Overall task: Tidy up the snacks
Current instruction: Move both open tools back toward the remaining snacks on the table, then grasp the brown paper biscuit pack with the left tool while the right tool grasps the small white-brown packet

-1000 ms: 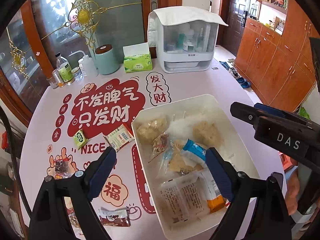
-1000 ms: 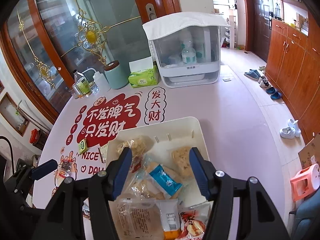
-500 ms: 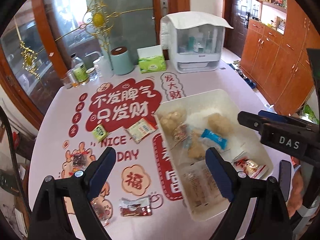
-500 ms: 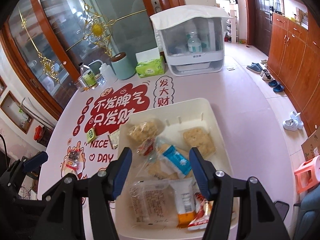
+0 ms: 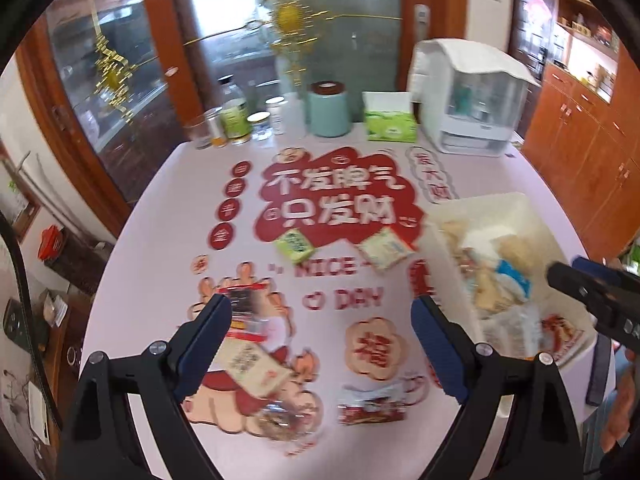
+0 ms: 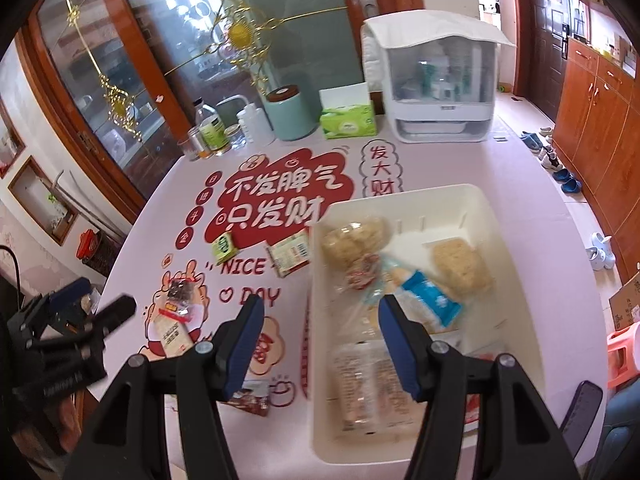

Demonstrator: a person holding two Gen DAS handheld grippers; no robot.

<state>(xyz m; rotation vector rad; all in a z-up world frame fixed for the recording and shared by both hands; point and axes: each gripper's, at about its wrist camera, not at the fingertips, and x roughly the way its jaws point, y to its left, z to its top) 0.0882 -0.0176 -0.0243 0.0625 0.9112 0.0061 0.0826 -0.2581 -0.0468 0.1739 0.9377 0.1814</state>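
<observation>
Pink table [image 6: 460, 168] carries a white bin [image 6: 500, 220] holding wrapped snacks [image 6: 432, 300]. Loose packets [image 5: 380, 248] lie left of the bin on the printed mat. Left gripper [image 5: 322, 338] hovers above them, jaws wide, empty. Right gripper [image 6: 320, 340] hovers over the bin's left wall, jaws apart, empty.
</observation>
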